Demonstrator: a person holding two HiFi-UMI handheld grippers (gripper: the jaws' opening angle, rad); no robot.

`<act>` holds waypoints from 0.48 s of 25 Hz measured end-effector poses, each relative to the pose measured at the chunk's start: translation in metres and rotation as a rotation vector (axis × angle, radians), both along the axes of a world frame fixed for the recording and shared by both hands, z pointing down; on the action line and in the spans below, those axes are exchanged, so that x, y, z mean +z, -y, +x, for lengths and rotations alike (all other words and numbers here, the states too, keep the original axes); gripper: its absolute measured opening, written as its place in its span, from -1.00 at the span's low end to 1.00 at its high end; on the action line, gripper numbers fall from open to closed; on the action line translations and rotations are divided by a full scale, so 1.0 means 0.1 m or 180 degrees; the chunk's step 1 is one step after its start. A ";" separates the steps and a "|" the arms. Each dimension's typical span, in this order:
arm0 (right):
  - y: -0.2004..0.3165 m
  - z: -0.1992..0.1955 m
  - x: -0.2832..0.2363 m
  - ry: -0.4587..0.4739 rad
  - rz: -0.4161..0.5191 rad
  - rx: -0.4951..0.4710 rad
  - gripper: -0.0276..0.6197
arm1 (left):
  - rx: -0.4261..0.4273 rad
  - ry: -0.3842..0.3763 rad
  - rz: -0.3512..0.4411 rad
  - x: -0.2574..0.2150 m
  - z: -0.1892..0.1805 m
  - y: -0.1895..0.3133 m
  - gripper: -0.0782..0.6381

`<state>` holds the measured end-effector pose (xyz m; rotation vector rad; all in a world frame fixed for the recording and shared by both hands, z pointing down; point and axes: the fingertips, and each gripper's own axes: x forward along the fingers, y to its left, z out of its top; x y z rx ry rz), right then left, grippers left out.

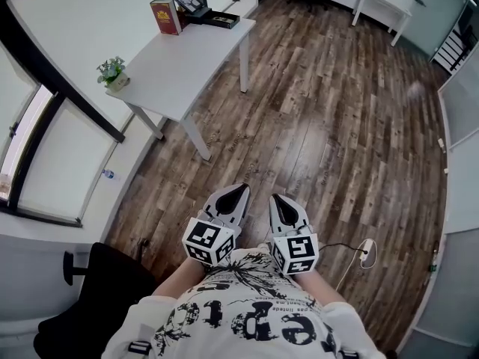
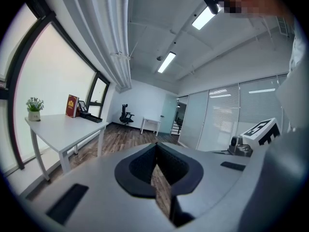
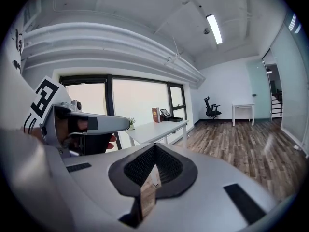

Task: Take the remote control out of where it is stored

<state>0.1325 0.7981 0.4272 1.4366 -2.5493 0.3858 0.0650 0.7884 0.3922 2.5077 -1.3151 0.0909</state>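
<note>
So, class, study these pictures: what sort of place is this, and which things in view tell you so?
Most likely an office, sparsely furnished. A long white desk stands by the window, a black office chair sits at the far end, and glass partitions line one side.

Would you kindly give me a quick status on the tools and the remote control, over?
Shut and empty: left tool, right tool. No remote control in sight. Ahead, white table across the wood floor, nothing blocking the way.
</note>
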 end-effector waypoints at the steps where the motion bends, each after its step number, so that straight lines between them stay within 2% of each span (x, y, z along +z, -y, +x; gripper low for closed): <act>1: 0.03 0.07 0.00 -0.0005 0.0000 0.0025 -0.91 | 0.0015 -0.0005 -0.0003 0.01 0.05 0.03 -0.75; 12: 0.30 1.18 0.11 -0.0098 -0.0055 0.0295 -0.91 | 0.0112 -0.0118 -0.0144 0.14 0.98 0.34 -0.75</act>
